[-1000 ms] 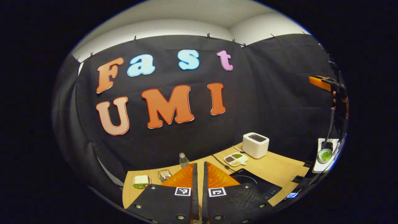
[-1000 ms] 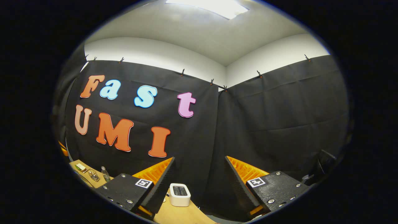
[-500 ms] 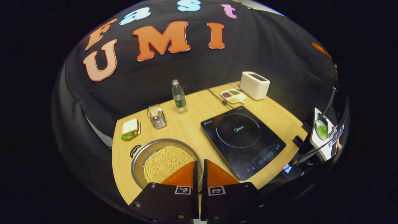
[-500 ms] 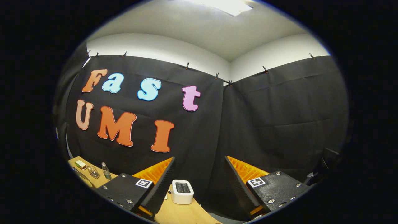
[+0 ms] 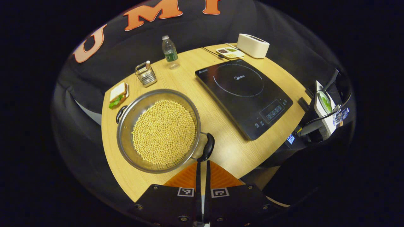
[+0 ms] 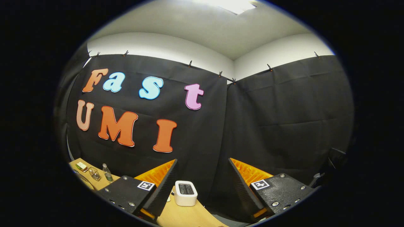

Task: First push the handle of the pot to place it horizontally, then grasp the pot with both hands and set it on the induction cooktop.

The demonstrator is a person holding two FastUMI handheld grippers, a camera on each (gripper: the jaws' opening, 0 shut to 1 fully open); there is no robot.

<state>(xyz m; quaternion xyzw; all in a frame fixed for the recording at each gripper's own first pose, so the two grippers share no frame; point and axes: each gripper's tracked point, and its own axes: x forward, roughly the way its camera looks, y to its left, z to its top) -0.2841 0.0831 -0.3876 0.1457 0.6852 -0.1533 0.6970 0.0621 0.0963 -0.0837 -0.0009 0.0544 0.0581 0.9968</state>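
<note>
In the left gripper view, going from left to right across the wooden counter [image 5: 221,151], a sandwich [image 5: 117,95] on a small plate lies at the far left edge. Just nearer than it sits the pot [image 5: 159,130], a wide, shallow metal pan with a bright rim, filled almost level with small round yellow beans. It stands on the left half of the counter, near the front edge. One dark loop handle [image 5: 120,113] sticks out at its far-left side, and the other handle [image 5: 208,147] hangs at its near-right side, tilted down against the pot wall. A wire holder [image 5: 145,74] and a plastic bottle [image 5: 170,52] stand behind the pot toward the back edge. The left gripper [image 5: 202,171] hovers above the front edge, its fingers pressed almost together with only a thin slit between them and nothing held; their tips show just below the near-right handle, and whether they touch it cannot be told. To the right of the pot, well apart from it, the black induction cooktop [image 5: 244,94] lies flat on the right half of the counter, its control panel toward the front. Behind it, at the back right corner, are a divided dish [image 5: 229,52] and a white toaster [image 5: 252,45].

In the right gripper view, the right gripper [image 6: 202,186] points at the cloth wall, its fingers spread wide apart and empty, with the toaster [image 6: 186,193] showing between them on the counter [image 6: 183,216].
</note>
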